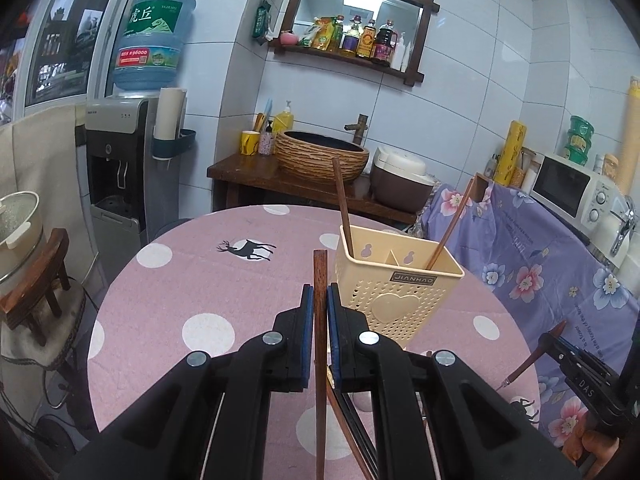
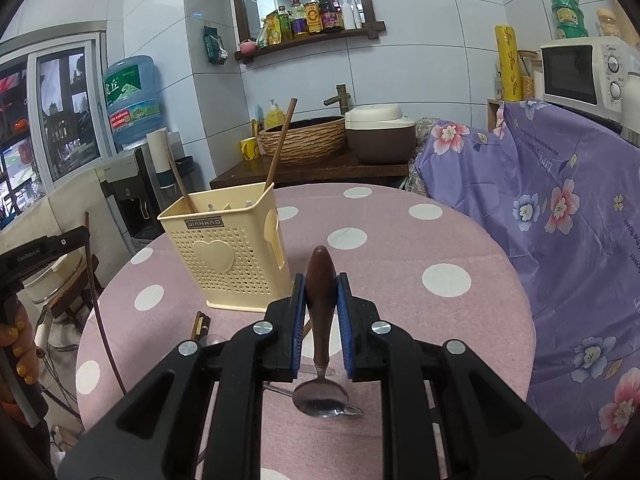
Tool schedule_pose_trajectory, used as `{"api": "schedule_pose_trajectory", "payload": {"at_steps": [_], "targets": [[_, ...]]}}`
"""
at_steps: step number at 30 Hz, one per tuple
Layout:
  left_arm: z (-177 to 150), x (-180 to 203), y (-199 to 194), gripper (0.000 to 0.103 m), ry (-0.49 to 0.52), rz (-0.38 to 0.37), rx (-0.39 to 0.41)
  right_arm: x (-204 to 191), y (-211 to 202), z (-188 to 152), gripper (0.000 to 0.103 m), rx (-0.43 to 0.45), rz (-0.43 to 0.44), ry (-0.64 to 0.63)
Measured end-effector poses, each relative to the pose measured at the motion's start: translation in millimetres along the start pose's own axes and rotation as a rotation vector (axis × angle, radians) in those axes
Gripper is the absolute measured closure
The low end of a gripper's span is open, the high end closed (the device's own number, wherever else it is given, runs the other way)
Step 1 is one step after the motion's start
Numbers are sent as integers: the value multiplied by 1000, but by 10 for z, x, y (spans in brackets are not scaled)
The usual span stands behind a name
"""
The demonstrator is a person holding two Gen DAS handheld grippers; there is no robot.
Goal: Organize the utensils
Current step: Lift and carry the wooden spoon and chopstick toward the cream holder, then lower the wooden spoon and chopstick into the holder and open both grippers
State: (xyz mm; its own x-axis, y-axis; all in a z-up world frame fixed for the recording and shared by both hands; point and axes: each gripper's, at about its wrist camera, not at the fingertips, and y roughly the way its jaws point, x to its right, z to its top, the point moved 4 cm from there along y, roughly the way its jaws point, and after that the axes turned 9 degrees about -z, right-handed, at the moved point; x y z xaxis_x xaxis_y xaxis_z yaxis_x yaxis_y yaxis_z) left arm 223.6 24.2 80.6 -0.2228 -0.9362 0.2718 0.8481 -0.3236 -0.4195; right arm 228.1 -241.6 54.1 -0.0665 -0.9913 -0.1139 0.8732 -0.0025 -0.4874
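A cream perforated utensil holder stands on the pink dotted round table; it also shows in the right wrist view. Two brown chopsticks lean in its compartments. My left gripper is shut on a brown chopstick, held upright just left of the holder. My right gripper is shut on a spoon by its brown wooden handle, bowl end toward the camera, to the right of the holder. More chopsticks lie on the table by the holder's base.
A purple floral cloth covers furniture right of the table. Behind stand a wooden counter with a woven basin, a rice cooker, a microwave and a water dispenser. A stool with a pot is at left.
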Motion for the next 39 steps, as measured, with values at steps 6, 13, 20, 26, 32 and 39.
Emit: {"api": "schedule_pose_trajectory", "payload": {"at_steps": [6,13,20,26,32,39], "targets": [[55,-18,-59,95,-6,-12,14,10,-2,42,87,4,2,3],[200,-9,-82,95,12,-7,41,-45,17,164,87,7,26,-5],[473,16,-63,95,37,-19,56,-148,102,452,87,0,83,-3],[1053,130,-166,95,50,-69,95,-379,68,991,87,31,150,-27],[1713,403,-238,95,68,-89,181,-722,-33,1790,87,133,157,-29],[1756,503,138,95,72,-52,202,-1057,245,1930,87,163,133,-26]]}}
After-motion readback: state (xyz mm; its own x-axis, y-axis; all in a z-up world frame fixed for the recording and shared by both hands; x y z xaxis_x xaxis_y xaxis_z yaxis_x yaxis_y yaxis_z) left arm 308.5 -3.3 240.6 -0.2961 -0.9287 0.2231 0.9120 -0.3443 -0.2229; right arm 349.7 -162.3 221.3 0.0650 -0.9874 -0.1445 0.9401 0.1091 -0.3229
